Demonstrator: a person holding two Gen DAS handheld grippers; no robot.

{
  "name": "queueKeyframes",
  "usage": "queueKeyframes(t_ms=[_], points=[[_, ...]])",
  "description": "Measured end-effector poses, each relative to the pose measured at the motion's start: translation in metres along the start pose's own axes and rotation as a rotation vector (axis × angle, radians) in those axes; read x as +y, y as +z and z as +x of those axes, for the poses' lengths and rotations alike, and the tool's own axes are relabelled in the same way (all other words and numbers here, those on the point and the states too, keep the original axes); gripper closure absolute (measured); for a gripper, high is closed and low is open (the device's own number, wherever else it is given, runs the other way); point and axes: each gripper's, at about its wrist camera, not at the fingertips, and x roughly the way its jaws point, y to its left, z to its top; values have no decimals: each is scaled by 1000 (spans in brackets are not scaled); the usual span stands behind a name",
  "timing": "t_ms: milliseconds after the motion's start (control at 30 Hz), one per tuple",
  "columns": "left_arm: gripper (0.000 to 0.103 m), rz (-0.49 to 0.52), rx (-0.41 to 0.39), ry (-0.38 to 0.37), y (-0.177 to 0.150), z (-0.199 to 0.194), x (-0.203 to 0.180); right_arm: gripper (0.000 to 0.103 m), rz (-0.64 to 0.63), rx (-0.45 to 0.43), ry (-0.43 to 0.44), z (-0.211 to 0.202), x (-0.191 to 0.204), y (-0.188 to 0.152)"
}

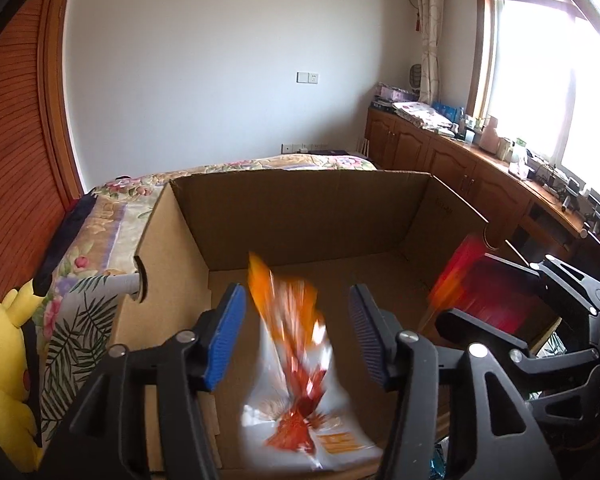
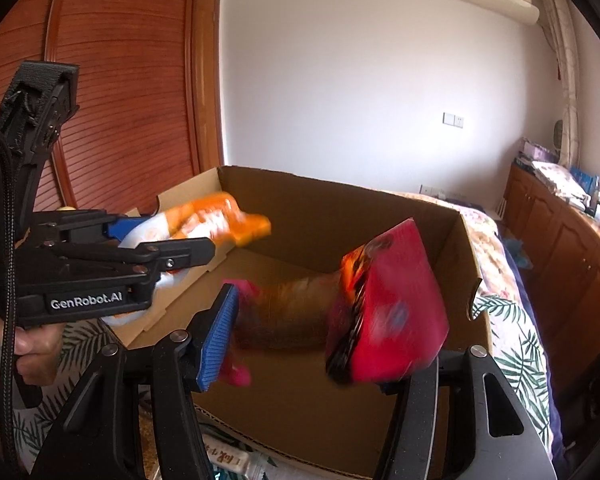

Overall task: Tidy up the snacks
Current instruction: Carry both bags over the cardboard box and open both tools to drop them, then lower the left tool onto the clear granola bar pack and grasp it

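Observation:
An open cardboard box (image 1: 300, 216) sits on the bed; it also shows in the right wrist view (image 2: 340, 208). My left gripper (image 1: 296, 332) is open over the box, and an orange-and-white snack bag (image 1: 300, 364), blurred by motion, sits loose between its blue pads without touching them. The same bag (image 2: 216, 220) shows in the right wrist view beside the left gripper (image 2: 160, 240). My right gripper (image 2: 312, 336) is open, with a blurred red snack bag (image 2: 388, 312) between its fingers, loose over the box. The red bag (image 1: 464, 276) also shows in the left wrist view.
The bed has a floral quilt (image 1: 112, 200). A yellow plush toy (image 1: 8, 360) lies at the left. A wooden wardrobe (image 2: 120, 80) stands behind the box. A wooden cabinet (image 1: 440, 152) with clutter runs under the window. More packets (image 2: 236, 460) lie in front of the box.

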Motion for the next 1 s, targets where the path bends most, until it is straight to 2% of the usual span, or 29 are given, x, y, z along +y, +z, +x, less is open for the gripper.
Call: queueKeyframes(t_ms=[267,633,833,1000], points=[[46,8,-28,15,-4,-17,-1,36,-6,-38,0,-19,1,2],[43,10,-64,6,-24,-76,-10,36,27,-44,-2,-74,9,-26],[41,1,-61,-6,-50,-101,-14,36,65,-10,-15,-93,12,-54],[41,-9,-13,-15,-82,-103,-17,36,98,25,-31,-98,7,-79]])
